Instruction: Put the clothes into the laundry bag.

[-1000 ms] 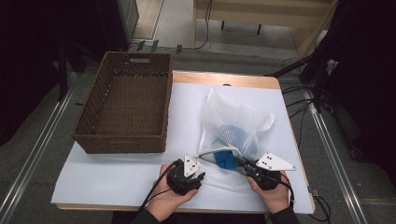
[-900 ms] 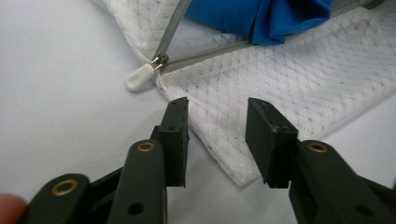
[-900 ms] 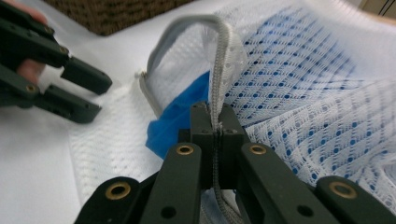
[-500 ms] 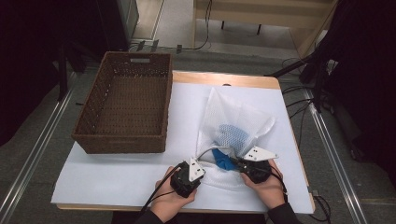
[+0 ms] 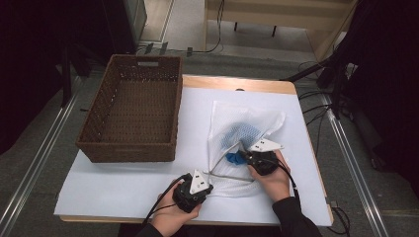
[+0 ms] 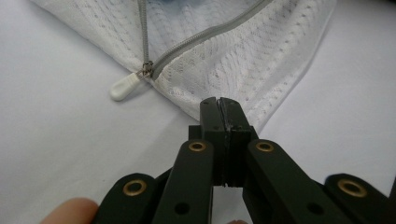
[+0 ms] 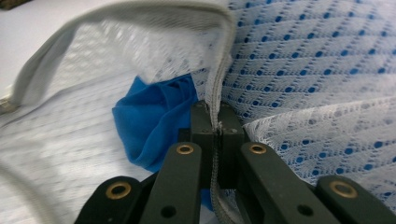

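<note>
White mesh laundry bag (image 5: pixel 247 148), lying flat, zipper open, blue cloth (image 5: pixel 233 158) at its mouth

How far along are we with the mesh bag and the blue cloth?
Done: the mesh bag's zipper looks mostly open, its pull at one end. In hand: the right gripper is shut on the zipper edge, lifting the mouth, while the left gripper pinches the bag's corner. Left: the blue cloth sits at the mouth, not yet out; the wicker basket holds nothing.
</note>
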`<state>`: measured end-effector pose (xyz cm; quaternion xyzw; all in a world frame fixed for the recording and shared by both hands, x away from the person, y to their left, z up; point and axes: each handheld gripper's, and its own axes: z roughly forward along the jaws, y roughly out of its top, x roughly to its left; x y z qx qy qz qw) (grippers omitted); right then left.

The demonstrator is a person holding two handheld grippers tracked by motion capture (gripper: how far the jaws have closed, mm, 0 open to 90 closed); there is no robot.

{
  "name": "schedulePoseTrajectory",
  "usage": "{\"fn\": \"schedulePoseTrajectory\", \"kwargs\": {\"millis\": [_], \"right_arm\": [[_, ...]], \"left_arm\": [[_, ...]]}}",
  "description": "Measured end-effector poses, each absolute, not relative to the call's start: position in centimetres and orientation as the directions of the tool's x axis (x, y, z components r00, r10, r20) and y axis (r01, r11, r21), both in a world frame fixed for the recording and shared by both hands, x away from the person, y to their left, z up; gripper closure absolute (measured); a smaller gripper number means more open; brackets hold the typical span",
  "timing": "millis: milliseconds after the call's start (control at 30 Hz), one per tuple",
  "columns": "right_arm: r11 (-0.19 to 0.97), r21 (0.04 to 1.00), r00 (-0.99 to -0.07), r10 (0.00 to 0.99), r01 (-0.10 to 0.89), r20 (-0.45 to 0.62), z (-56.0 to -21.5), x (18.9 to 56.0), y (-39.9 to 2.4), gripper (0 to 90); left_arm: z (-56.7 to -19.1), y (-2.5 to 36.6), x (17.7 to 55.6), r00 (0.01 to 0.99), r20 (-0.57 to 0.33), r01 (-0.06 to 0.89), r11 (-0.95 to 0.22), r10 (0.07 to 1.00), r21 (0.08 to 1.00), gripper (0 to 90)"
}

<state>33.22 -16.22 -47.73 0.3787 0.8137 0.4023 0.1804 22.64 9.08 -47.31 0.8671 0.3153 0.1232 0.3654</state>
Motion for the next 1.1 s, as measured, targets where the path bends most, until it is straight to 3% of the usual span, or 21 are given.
{"fn": "schedulePoseTrajectory", "kwargs": {"millis": [200, 333, 467, 600, 767, 1033, 1100], "right_arm": [[0.327, 0.783, -0.546, 0.838, 0.529, 0.02, -47.3, 33.8, -18.2, 90.0], [0.361, 0.785, -0.562, 0.827, 0.504, -0.019, -46.5, 32.5, -18.8, 90.0], [0.418, 0.796, -0.647, 0.762, 0.437, -0.045, -45.6, 30.0, -19.1, 90.0], [0.51, 0.733, -0.718, 0.695, 0.449, -0.044, -46.2, 29.2, -18.7, 90.0], [0.48, 0.705, -0.673, 0.739, 0.522, -0.005, -47.3, 29.9, -20.4, 90.0], [0.493, 0.701, -0.608, 0.787, 0.514, -0.107, -47.7, 29.2, -22.7, 90.0], [0.45, 0.737, -0.631, 0.775, 0.505, -0.041, -47.4, 29.0, -22.6, 90.0]], "left_arm": [[-47.4, 9.1, 22.5, 0.775, -0.029, 0.447, -0.516, 0.631, 0.731, 90.0], [-47.2, 9.5, 22.8, 0.762, -0.078, 0.471, -0.468, 0.642, 0.748, 89.8], [-47.2, 9.7, 23.0, 0.75, -0.099, 0.489, -0.448, 0.654, 0.748, 89.2], [-47.2, 9.7, 23.1, 0.741, -0.098, 0.497, -0.444, 0.665, 0.746, 89.0], [-47.2, 10.0, 23.3, 0.722, -0.106, 0.521, -0.437, 0.684, 0.733, 89.6], [-47.3, 9.8, 23.2, 0.727, -0.101, 0.519, -0.448, 0.679, 0.728, 90.0], [-47.3, 9.7, 23.2, 0.73, -0.095, 0.517, -0.456, 0.677, 0.724, 89.9]]}}
